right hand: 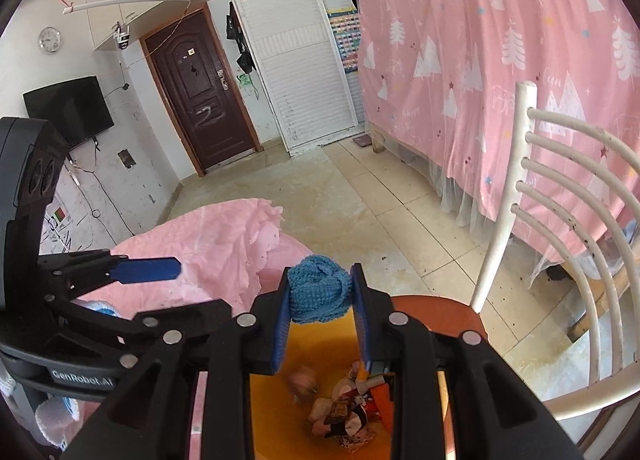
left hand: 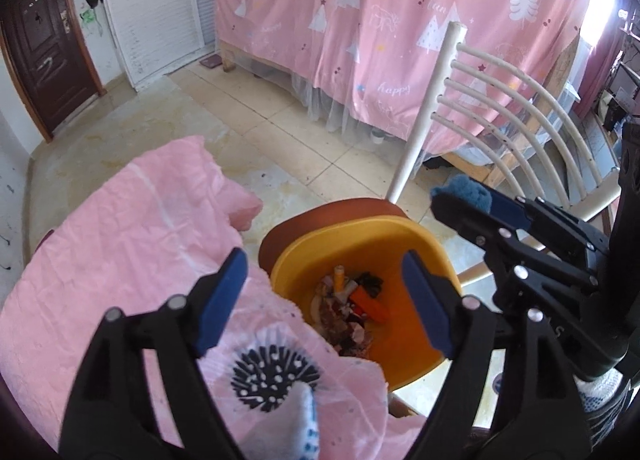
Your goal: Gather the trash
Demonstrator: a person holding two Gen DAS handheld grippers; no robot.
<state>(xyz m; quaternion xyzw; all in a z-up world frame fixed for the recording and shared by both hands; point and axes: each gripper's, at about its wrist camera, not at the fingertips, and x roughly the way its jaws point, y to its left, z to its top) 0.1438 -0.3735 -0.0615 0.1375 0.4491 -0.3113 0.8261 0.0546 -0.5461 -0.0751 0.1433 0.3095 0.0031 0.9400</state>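
- Tiled bedroom floor [right hand: 400, 200] lies behind the work, with a pink tree-print bed curtain [left hand: 400, 20] and a white chair [left hand: 500, 108]; the yellow bin [left hand: 312, 256] sits on the chair's brown seat [left hand: 352, 206], just beside the pink-covered bench [left hand: 120, 228].
- Trash [left hand: 352, 312] already lies at the bottom of the bin: wrappers, an orange scrap, other bits too small to name.
- Left gripper [left hand: 324, 304] hangs over the bin mouth, jaws wide with nothing between them.
- Right gripper [right hand: 320, 324] has its jaws narrow, clamped on a blue knitted wad [right hand: 318, 288], held above the bin's far rim.
- Risk: letting go from here could drop the wad onto the rim or seat, since it sits near the edge, not over the middle.
- Risk: the two grippers are close together and could knock each other or tip the light bin off the seat.
- Risk: the knit might snag on a pad and cling.
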